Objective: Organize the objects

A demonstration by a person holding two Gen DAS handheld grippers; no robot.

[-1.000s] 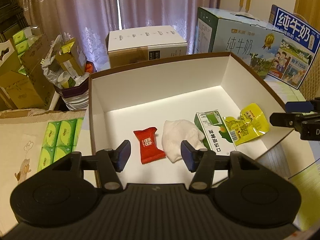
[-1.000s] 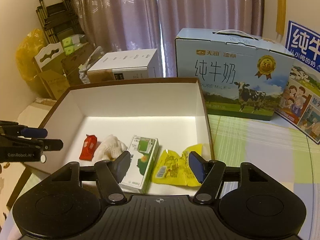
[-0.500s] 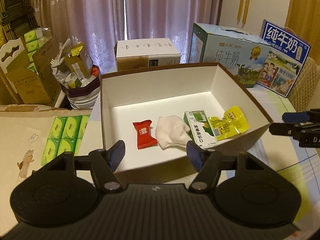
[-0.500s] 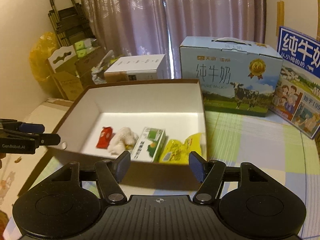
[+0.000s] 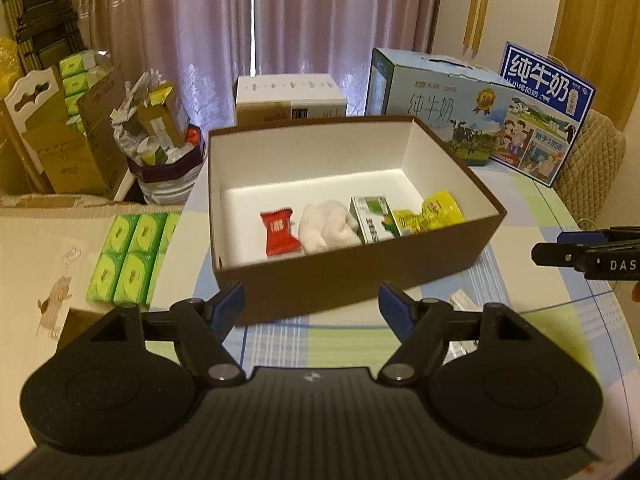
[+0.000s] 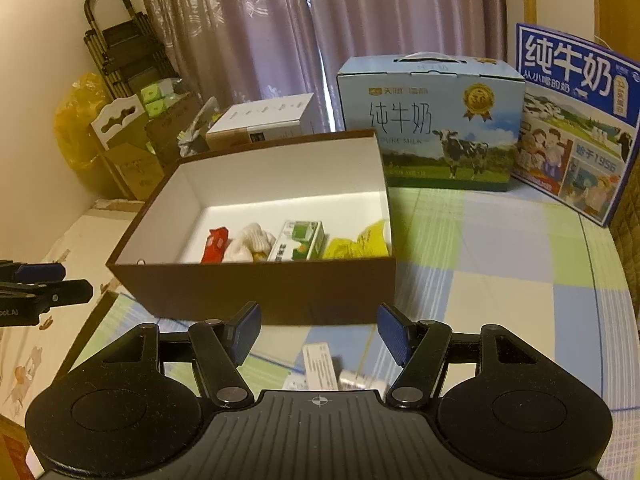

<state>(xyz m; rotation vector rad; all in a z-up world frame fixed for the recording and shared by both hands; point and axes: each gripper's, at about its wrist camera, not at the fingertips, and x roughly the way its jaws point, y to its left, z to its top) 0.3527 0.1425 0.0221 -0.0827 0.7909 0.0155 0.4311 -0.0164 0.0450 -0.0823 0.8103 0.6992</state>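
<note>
Nearest in the left wrist view, the left gripper [image 5: 311, 303] hangs over a checked tablecloth [image 5: 344, 340], its jaws opening with nothing between them. In the right wrist view the right gripper [image 6: 319, 332] stands parted and empty; below it lie small white packets [image 6: 320, 366], partly hidden by the gripper body and too blurred to read.

Just beyond both pairs of fingertips sits a brown box [image 5: 360, 276] with a white inside. Its near wall cuts off the lower edges of four things lying in a row along the near side: a red sachet [image 5: 279, 231], a white crumpled bundle [image 5: 326, 227], a green and white carton [image 5: 374, 220] and a yellow pouch [image 5: 434, 214]. All lie inside the box, apart from either gripper.

Farther back stand two milk cartons [image 6: 430, 120] before a curtain [image 5: 248, 20].
</note>
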